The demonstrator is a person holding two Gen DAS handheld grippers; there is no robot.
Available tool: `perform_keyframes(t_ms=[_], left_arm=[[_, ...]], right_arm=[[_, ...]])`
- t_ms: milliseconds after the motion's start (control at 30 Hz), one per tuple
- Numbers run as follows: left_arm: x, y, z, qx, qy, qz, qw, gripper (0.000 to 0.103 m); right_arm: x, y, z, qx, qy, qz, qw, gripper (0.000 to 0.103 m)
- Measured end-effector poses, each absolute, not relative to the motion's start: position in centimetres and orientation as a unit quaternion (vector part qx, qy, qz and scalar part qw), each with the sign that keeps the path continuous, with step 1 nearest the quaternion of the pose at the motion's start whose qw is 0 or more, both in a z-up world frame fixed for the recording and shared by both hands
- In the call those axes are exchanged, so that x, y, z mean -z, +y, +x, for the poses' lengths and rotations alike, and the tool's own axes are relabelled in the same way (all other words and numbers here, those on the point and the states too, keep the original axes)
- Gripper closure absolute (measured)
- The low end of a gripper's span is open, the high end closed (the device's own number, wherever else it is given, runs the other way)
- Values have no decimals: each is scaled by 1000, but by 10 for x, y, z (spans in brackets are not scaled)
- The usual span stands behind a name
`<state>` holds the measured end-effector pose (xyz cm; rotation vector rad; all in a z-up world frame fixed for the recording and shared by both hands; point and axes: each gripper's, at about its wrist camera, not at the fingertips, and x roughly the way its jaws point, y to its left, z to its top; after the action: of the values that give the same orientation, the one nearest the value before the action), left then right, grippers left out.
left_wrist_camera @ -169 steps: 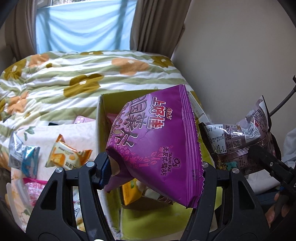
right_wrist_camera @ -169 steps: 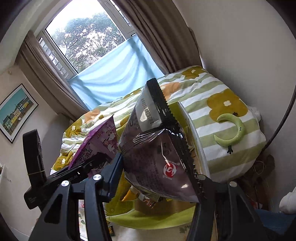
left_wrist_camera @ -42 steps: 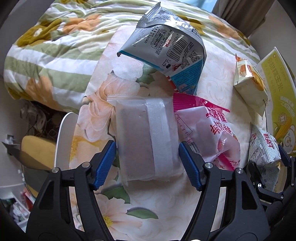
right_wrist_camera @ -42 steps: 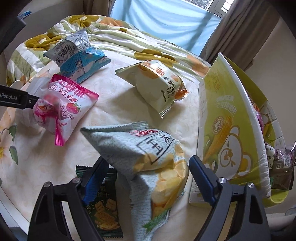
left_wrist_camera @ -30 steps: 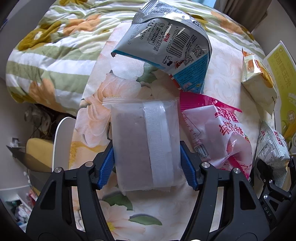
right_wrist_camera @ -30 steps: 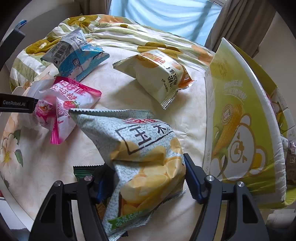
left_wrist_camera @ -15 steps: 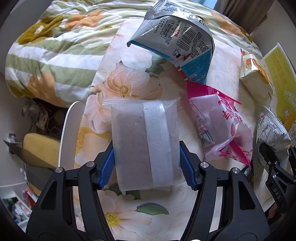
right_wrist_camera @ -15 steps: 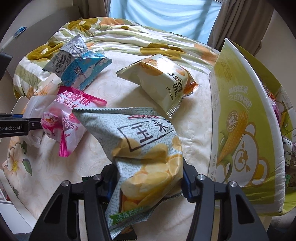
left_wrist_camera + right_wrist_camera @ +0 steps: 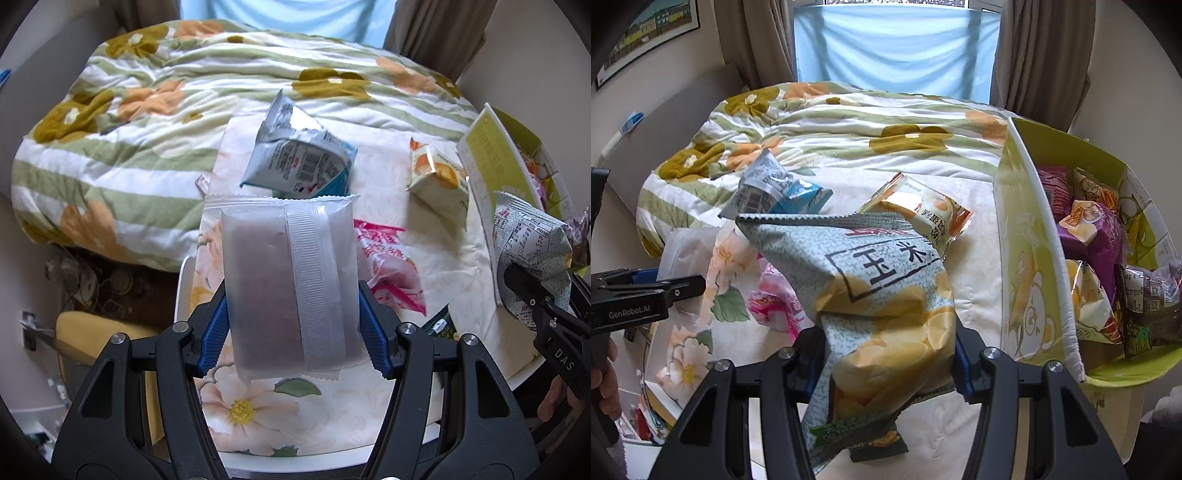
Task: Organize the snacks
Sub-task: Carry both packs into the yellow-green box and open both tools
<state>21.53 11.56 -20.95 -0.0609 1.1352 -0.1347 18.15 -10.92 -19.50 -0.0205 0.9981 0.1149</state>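
My left gripper (image 9: 293, 328) is shut on a frosted white snack pack (image 9: 288, 284) and holds it above the flowered tablecloth (image 9: 258, 410). The right gripper (image 9: 886, 354) is shut on a pale green corn-chip bag (image 9: 882, 295), also lifted off the table; that bag (image 9: 532, 243) and gripper show at the right edge of the left wrist view. On the cloth lie a silver-blue bag (image 9: 299, 162), a pink bag (image 9: 388, 266), a yellow-orange pack (image 9: 436, 181) and a dark green packet (image 9: 439, 325). The yellow-green snack box (image 9: 1030, 258) stands at the right, holding several snacks.
A striped flowered quilt (image 9: 849, 136) covers the bed behind the table. Curtains and a window lie beyond. A yellow stool (image 9: 92, 332) and floor clutter sit below the table's left edge. A person's hand (image 9: 605, 380) holds the left gripper at the left.
Both grippers have risen with their packs, which now hang above the table. The right jaws closed onto the corn-chip bag. More of the bed and the box's inside has come into view.
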Motion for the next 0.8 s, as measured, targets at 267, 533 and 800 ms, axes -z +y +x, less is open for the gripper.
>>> perform_keyframes(t_ms=[267, 533, 800], left_arm=[[137, 66, 217, 149, 477, -8, 866, 43], [101, -33, 224, 212, 453, -2, 866, 43], [104, -157, 253, 235, 472, -31, 849, 43]], right_arm=[[138, -135, 155, -49, 444, 67, 892, 53], [85, -214, 146, -25, 405, 109, 907, 53], [60, -313, 158, -20, 380, 117, 917, 53]])
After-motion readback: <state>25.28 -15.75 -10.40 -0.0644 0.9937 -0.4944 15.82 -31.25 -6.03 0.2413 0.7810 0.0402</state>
